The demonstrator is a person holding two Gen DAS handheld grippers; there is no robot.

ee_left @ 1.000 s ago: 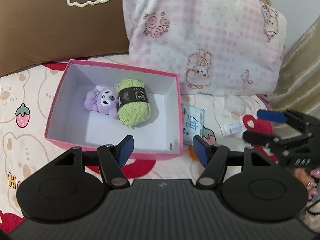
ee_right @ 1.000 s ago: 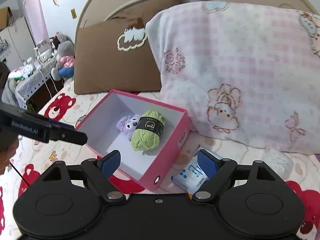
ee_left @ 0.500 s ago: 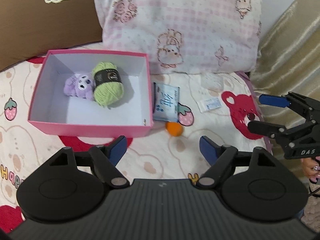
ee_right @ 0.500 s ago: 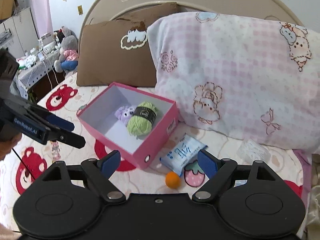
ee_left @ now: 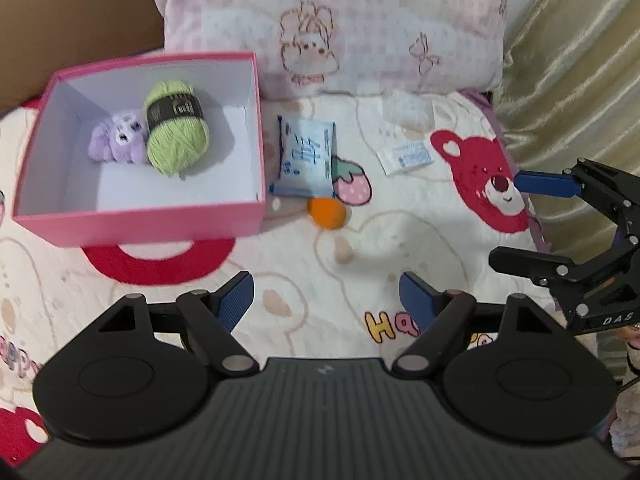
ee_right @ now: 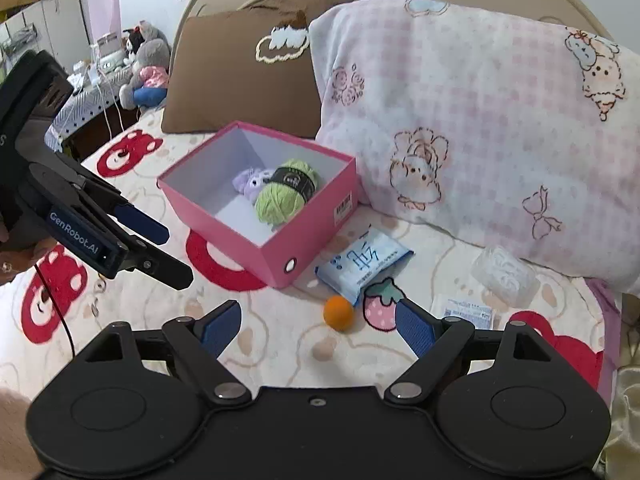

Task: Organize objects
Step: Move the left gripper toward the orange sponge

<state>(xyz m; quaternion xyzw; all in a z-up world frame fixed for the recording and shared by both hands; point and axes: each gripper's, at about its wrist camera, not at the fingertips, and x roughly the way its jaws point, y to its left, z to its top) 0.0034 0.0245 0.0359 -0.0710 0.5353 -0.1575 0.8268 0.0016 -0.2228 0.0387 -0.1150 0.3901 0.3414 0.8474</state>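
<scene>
Orange ball now visible by pink box; left claw opened wider, empty.

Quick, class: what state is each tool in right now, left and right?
Left tool: open, nothing between its fingers, jaws just widened.
Right tool: open, holding nothing.

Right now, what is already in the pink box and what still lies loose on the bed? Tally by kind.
In the pink box:
yarn ball: 1
purple plush: 1
Loose:
tissue pack: 1
orange ball: 1
small sachet: 1
clear packet: 1
Total: 6
</scene>
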